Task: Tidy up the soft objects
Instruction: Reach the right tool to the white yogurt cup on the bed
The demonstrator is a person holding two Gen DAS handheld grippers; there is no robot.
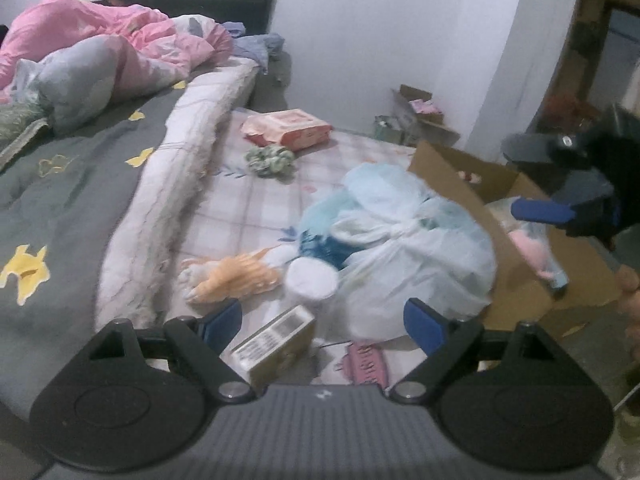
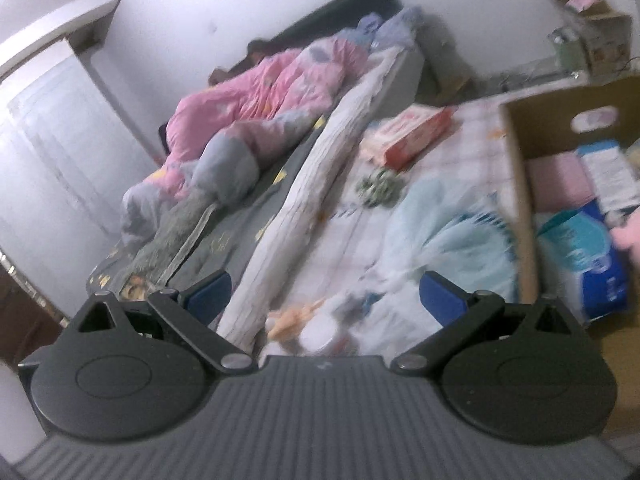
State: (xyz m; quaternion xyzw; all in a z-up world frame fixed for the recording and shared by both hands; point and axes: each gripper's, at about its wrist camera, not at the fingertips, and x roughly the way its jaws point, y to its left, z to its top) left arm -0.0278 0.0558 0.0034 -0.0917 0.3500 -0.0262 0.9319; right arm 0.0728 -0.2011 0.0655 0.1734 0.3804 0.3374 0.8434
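My left gripper (image 1: 323, 322) hangs open low over the checked sheet (image 1: 248, 208), with only a small printed carton (image 1: 272, 344) lying below the gap. Just ahead lie an orange plush (image 1: 232, 276) and a blue-and-white plush in a clear plastic bag (image 1: 400, 248). A green fluffy bundle (image 1: 270, 160) sits farther back. My right gripper (image 1: 560, 208) hovers over the open cardboard box (image 1: 516, 272), where a pink soft toy (image 1: 534, 250) lies. In the right wrist view my right gripper (image 2: 326, 296) is open and holds nothing. It faces the bagged plush (image 2: 448, 232) and the box wall (image 2: 518, 184).
A pink wipes pack (image 1: 288, 128) lies near the far edge of the sheet. A rolled white quilt (image 1: 176, 184) divides it from the grey bedding (image 1: 68, 184), where someone lies under a pink duvet (image 1: 100, 40). The box holds a blue-and-white pack (image 2: 588, 268). Small cartons (image 1: 416, 112) stand by the wall.
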